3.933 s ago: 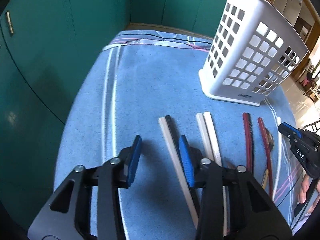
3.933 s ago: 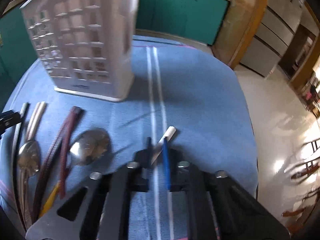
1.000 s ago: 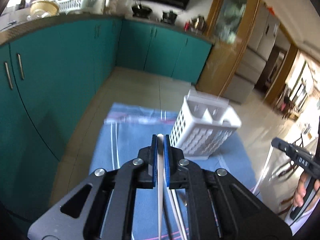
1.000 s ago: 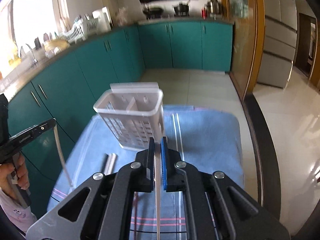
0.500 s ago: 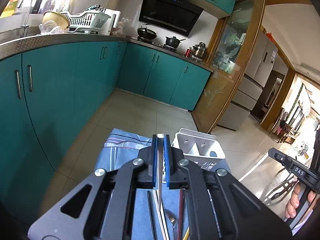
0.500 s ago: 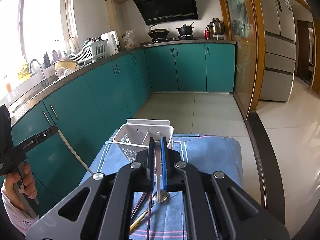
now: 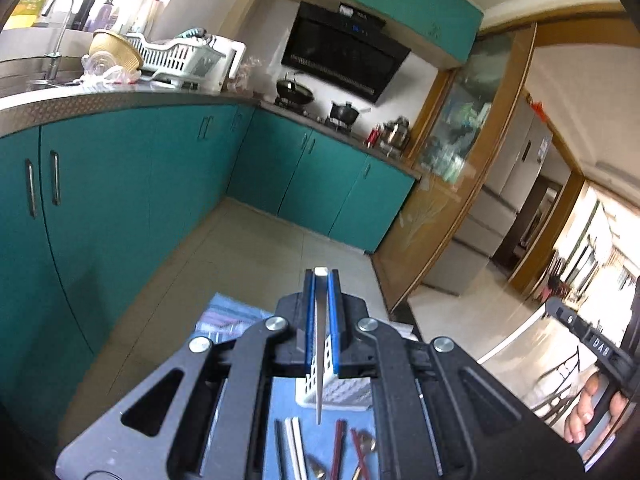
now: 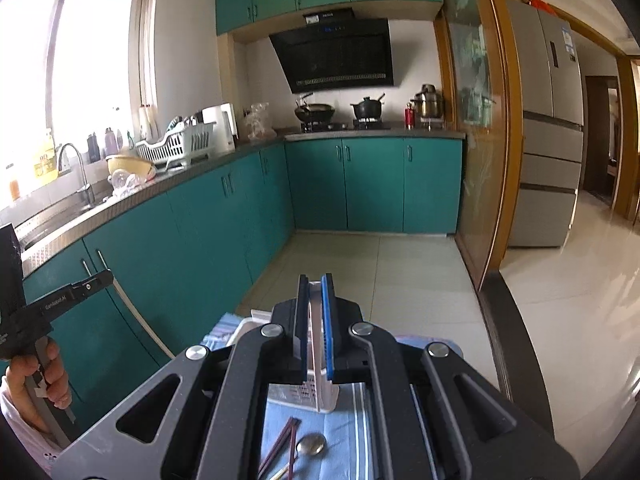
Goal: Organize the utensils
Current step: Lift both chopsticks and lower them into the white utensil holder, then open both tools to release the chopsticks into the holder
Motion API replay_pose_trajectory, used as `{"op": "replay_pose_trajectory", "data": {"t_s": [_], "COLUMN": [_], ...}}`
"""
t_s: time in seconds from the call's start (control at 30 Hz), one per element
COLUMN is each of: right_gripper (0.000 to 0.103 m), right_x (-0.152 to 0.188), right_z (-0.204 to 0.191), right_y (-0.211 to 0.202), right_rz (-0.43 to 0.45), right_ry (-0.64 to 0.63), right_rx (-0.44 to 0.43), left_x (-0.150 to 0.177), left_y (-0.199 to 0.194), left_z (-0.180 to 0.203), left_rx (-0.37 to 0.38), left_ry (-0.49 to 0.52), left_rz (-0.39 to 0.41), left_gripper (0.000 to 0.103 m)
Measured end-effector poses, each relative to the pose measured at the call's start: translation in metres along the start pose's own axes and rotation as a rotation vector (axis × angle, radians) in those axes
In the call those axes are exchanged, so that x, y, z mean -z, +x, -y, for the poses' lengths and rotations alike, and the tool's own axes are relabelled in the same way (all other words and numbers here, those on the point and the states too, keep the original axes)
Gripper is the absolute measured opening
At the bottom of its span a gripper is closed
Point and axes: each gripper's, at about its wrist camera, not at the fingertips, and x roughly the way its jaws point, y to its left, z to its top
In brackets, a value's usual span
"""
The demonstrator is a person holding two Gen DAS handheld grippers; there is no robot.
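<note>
My left gripper (image 7: 321, 276) is shut on a white chopstick (image 7: 319, 360) that hangs down from between its blue pads, high above the table. My right gripper (image 8: 315, 280) is shut on another white chopstick (image 8: 319, 376), also hanging down. The white slotted utensil basket (image 7: 340, 390) stands far below on the blue cloth (image 7: 288, 408); it also shows in the right wrist view (image 8: 296, 394). Dark red chopsticks (image 8: 280, 444), white chopsticks (image 7: 294, 448) and a metal spoon (image 8: 312, 445) lie on the cloth in front of the basket.
Teal cabinets (image 8: 224, 232) run along the left and back walls under a counter with a sink (image 8: 76, 196) and dish rack (image 8: 176, 148). A stove with pots (image 8: 340, 116) stands at the back, a fridge (image 8: 548, 128) to the right. Tiled floor (image 8: 400, 272) surrounds the table.
Both grippers have risen further with their white chopsticks and tilted up. The basket and table have dropped lower and look smaller in both views.
</note>
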Motion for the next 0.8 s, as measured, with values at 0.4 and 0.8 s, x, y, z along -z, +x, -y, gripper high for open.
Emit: {"op": "replay_pose_trajectory", "data": {"t_s": [0.4,0.8], "right_gripper": [0.007,0.007], "right_x": [-0.056,-0.003], "right_z": [-0.005,0.01], "right_y": [0.009,0.091], "right_rz": [0.122,0.025], "right_ry": [0.019,0.053], "right_rx": [0.018,0.057], "left_x": [-0.063,-0.001], "left_y": [0.001,0.096], "left_z": [0.015,0.037], "left_rx": [0.026,-0.052], "left_ry": [-0.088,-0.043], "left_rz": [0.132,-0.001], "left_gripper": [0.006,0.006]}}
